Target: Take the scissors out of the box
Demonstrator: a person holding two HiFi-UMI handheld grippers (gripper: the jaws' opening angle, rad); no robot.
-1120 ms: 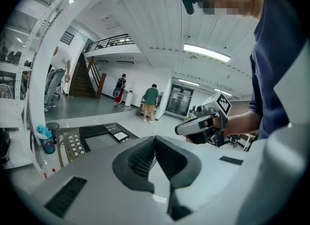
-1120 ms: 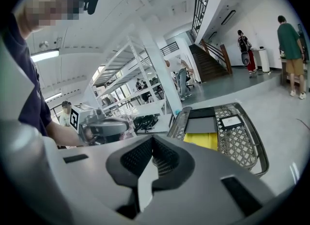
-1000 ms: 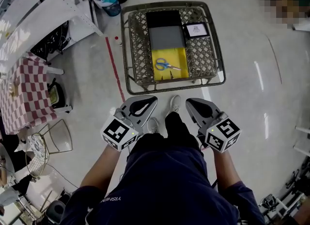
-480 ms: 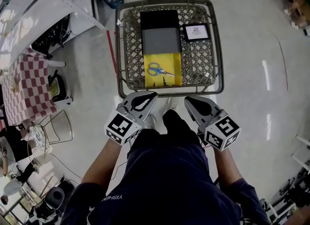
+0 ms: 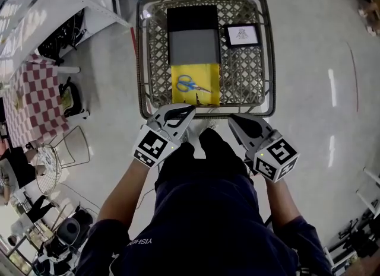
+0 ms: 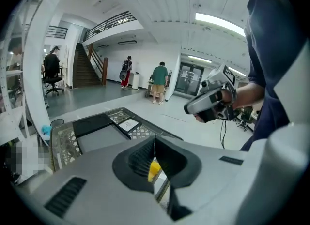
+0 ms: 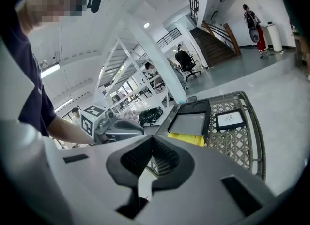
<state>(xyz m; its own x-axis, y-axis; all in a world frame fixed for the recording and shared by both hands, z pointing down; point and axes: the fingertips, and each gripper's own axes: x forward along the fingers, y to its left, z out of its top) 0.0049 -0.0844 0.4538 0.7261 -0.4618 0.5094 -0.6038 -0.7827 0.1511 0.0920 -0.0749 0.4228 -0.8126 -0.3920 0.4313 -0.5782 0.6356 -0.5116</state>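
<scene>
Blue-handled scissors (image 5: 191, 83) lie in the yellow tray (image 5: 208, 88) of an open box whose grey and black parts (image 5: 193, 31) extend away from me. The box rests on a wicker lattice basket (image 5: 264, 61). My left gripper (image 5: 190, 109) is shut and empty, its tip at the basket's near rim just below the yellow tray. My right gripper (image 5: 231, 117) hovers beside it to the right, also shut and empty. In the left gripper view the left gripper (image 6: 154, 139) points at the yellow tray (image 6: 153, 169). The right gripper (image 7: 152, 139) also faces the yellow tray (image 7: 186, 138).
A small black-framed card (image 5: 241, 34) lies in the basket to the right of the box. A checkered table (image 5: 29, 100), white shelving (image 5: 53, 8) and a wire chair (image 5: 62, 156) stand at the left. People stand far off in the hall.
Both grippers have moved forward and down toward the basket's near rim, and the basket with the box now sits closer under them. Both stay shut.
</scene>
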